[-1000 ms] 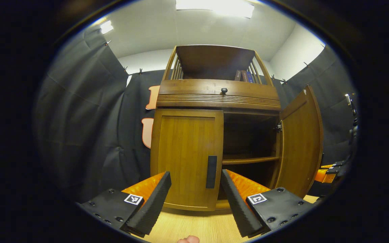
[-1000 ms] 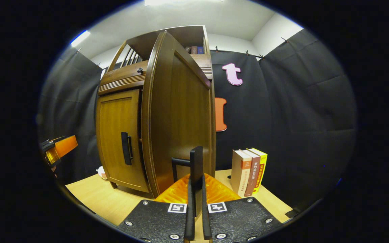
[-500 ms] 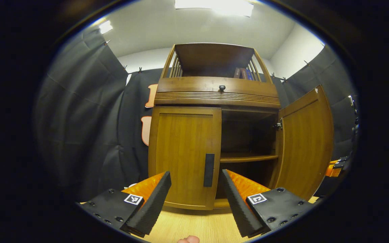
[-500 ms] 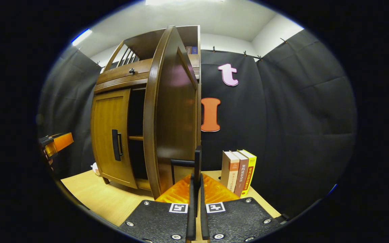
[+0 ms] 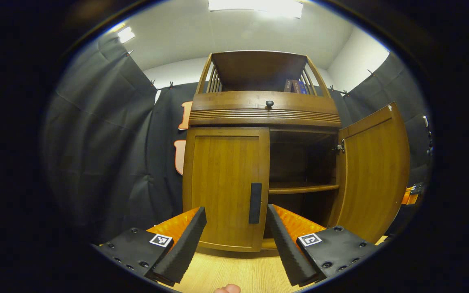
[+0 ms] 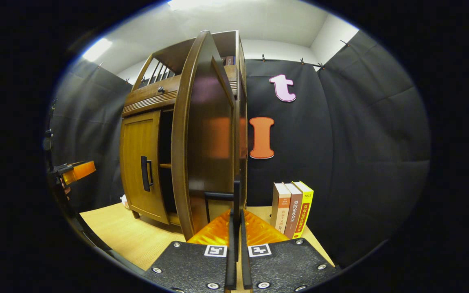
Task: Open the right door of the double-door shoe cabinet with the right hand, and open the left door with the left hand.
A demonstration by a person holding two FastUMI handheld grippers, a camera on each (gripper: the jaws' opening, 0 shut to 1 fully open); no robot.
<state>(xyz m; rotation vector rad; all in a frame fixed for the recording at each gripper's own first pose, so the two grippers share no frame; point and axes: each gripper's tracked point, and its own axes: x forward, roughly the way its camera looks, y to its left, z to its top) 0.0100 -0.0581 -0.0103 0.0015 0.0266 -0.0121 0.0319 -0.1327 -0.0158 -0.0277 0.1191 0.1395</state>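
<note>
The wooden shoe cabinet [image 5: 264, 110] stands straight ahead in the left gripper view. Its left door [image 5: 224, 183] is closed, with a black vertical handle [image 5: 255, 202]. My left gripper [image 5: 236, 210] is open, a short way in front of that handle, touching nothing. The right door [image 5: 375, 175] stands wide open, showing a dark inside and one shelf [image 5: 301, 187]. In the right gripper view the right door [image 6: 206, 134] is seen almost edge-on. My right gripper [image 6: 236, 226] is shut on its black handle [image 6: 219, 195]. The left gripper [image 6: 73, 171] shows far left there.
The cabinet stands on a light wooden table [image 5: 234, 272]. Three upright books [image 6: 292, 209] stand right of the cabinet, just beyond the open door. A drawer with a round knob [image 5: 269, 103] sits above the doors, and books [image 5: 293, 86] are on the top shelf. Black cloth surrounds everything.
The right door has swung further open, with my right gripper going round with its handle. My left gripper has stayed open in front of the left door's handle.
</note>
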